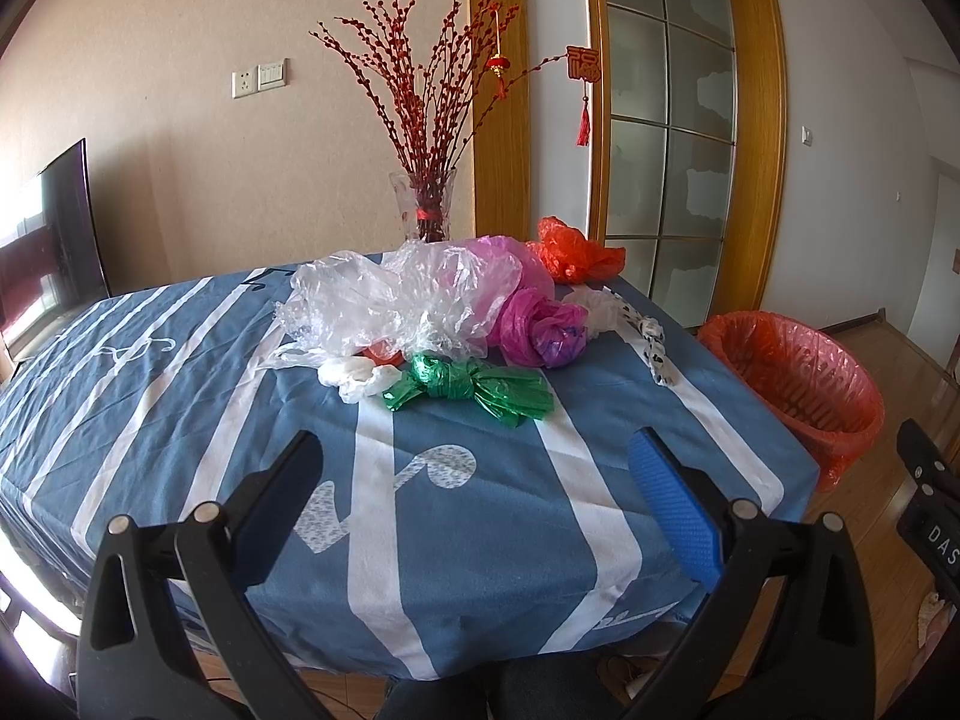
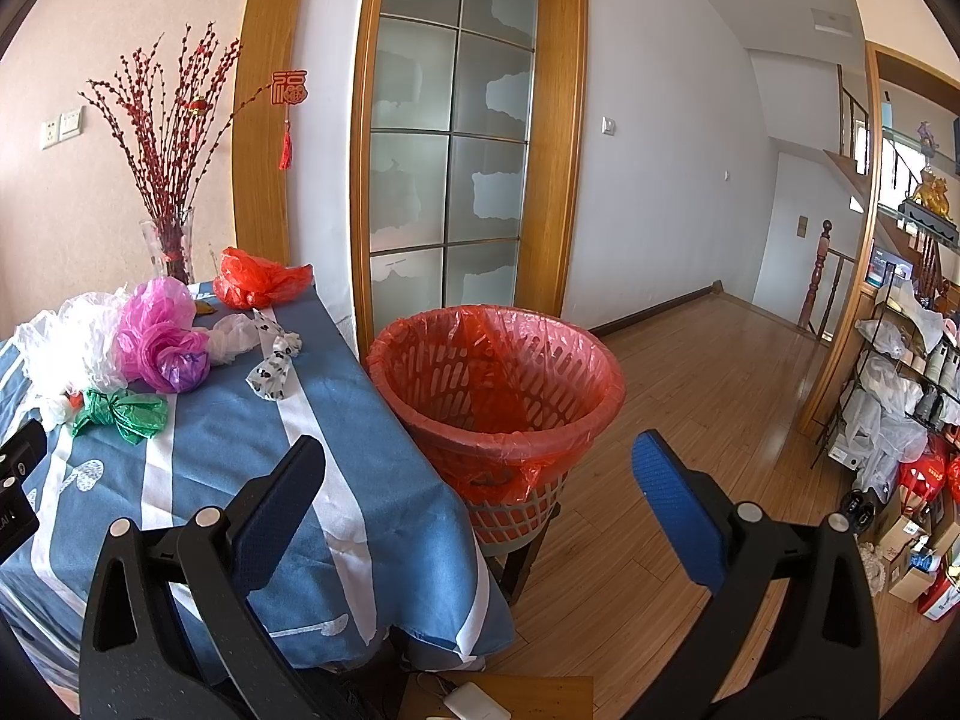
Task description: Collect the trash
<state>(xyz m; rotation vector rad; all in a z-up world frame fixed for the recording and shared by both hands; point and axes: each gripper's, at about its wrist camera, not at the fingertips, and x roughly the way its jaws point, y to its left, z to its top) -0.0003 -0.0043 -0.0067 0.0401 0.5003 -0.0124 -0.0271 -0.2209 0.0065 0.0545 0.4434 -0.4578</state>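
Crumpled plastic bags lie heaped on a table under a blue striped cloth point(image 1: 180, 372): a clear bag point(image 1: 384, 300), a pink bag point(image 1: 534, 324), a knotted green bag point(image 1: 474, 390), a red bag point(image 1: 573, 252) at the far edge, and a white spotted bag point(image 1: 651, 342). My left gripper point(image 1: 474, 456) hovers open above the near cloth, short of the green bag, holding nothing. A basket lined with a red bag point(image 2: 498, 384) stands beside the table's right edge. My right gripper point(image 2: 480, 462) is open and empty in front of that basket.
A glass vase of red twigs point(image 1: 423, 204) stands at the table's back edge. A frosted glass door point(image 2: 450, 138) is behind the basket. Wooden floor point(image 2: 690, 372) stretches right toward a cluttered shelf point(image 2: 900, 372). A dark TV screen point(image 1: 60, 234) sits at left.
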